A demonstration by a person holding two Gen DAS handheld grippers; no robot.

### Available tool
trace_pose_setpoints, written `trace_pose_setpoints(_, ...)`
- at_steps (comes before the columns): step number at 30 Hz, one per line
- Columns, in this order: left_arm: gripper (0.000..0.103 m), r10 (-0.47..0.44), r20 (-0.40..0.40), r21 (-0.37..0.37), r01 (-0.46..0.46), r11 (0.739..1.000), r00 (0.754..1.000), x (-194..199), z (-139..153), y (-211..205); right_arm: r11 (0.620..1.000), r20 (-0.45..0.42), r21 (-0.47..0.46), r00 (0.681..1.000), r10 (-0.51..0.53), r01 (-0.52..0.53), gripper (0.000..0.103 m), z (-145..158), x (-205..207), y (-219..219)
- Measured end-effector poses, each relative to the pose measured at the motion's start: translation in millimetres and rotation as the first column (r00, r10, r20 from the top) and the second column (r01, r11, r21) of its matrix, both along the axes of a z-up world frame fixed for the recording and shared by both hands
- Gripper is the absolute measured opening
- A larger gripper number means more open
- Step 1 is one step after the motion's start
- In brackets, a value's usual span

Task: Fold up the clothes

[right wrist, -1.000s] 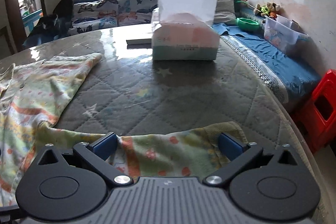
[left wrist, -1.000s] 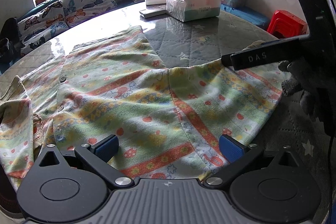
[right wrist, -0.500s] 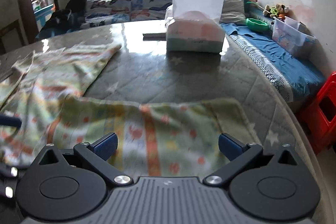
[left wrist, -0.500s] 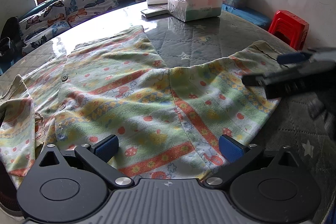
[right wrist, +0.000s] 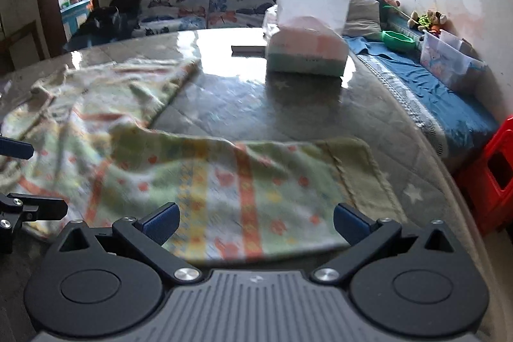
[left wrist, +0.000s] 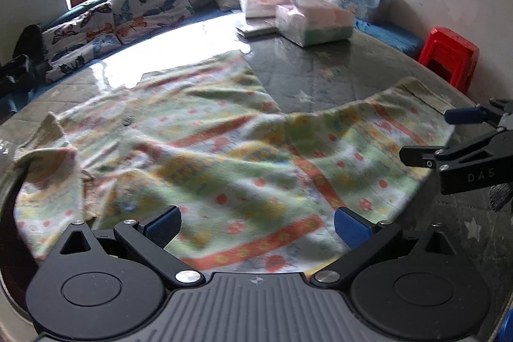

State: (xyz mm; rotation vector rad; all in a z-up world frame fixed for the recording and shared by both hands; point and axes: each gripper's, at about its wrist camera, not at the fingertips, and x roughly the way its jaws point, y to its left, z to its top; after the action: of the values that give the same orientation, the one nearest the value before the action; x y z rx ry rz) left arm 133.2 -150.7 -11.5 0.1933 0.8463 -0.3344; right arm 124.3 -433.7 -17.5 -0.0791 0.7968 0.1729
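A patterned children's garment (left wrist: 224,156) with orange stripes and green and yellow print lies spread flat on the grey quilted table (left wrist: 320,79). My left gripper (left wrist: 256,223) is open and empty above the garment's near hem. My right gripper (right wrist: 255,221) is open and empty above the garment's right leg (right wrist: 256,181), near its cuff. The right gripper also shows at the right edge of the left wrist view (left wrist: 455,137), jaws apart beside the cuff. The left gripper's fingers (right wrist: 19,175) show at the left edge of the right wrist view.
A tissue pack (right wrist: 304,53) and a flat dark item (right wrist: 248,49) lie at the table's far side. Behind it is a bench with butterfly cushions (left wrist: 128,12). A red stool (left wrist: 449,53) and a clear storage bin (right wrist: 449,60) are at the right.
My right gripper has backed away from the leg cuff toward me and the right, leaving the cuff flat on the table. The left gripper has risen and pulled back slightly.
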Motion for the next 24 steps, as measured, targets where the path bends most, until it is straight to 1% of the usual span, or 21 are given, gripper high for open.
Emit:
trace_pose_setpoints(2, 0.103, 0.024, 0.015, -0.004, -0.024, 1.000, 1.000, 3, 5, 9, 1.000, 0.000, 0.010, 1.000, 0.013, -0.013, 0.103, -1, 4, 7)
trace_pose_setpoints(5, 0.103, 0.087, 0.035, 0.003, -0.087, 0.996, 0.996, 14, 11, 30, 0.999, 0.006, 0.019, 0.999, 0.040, -0.040, 0.103, -3, 11, 21)
trace_pose_setpoints(9, 0.103, 0.190, 0.051, 0.013, -0.190, 0.982, 0.981, 39, 17, 63, 0.998, 0.007, 0.046, 0.999, 0.047, -0.048, 0.103, -6, 20, 32)
trace_pose_setpoints(12, 0.103, 0.266, 0.081, 0.022, -0.269, 0.963, 0.960, 63, 22, 89, 0.998, 0.008, 0.051, 0.999, 0.048, -0.048, 0.103, -10, 24, 37)
trace_pose_setpoints(16, 0.103, 0.369, 0.105, 0.026, -0.374, 0.927, 0.923, 103, 23, 125, 0.998, 0.017, 0.037, 0.998, 0.057, -0.057, 0.103, -12, 26, 41)
trace_pose_setpoints(19, 0.103, 0.431, 0.101, 0.006, -0.434, 0.901, 0.897, 133, 21, 151, 0.997, 0.021, 0.040, 0.998, 0.058, -0.058, 0.103, -13, 25, 40)
trace_pose_setpoints(21, 0.103, 0.462, 0.086, -0.014, -0.462, 0.887, 0.883, 149, 18, 166, 0.998, 0.031, 0.038, 0.998, 0.055, -0.056, 0.103, -14, 24, 41)
trace_pose_setpoints(24, 0.102, 0.489, 0.055, -0.038, -0.487, 0.872, 0.871, 167, 12, 184, 0.998, 0.052, 0.039, 0.998, 0.044, -0.046, 0.103, -16, 21, 42)
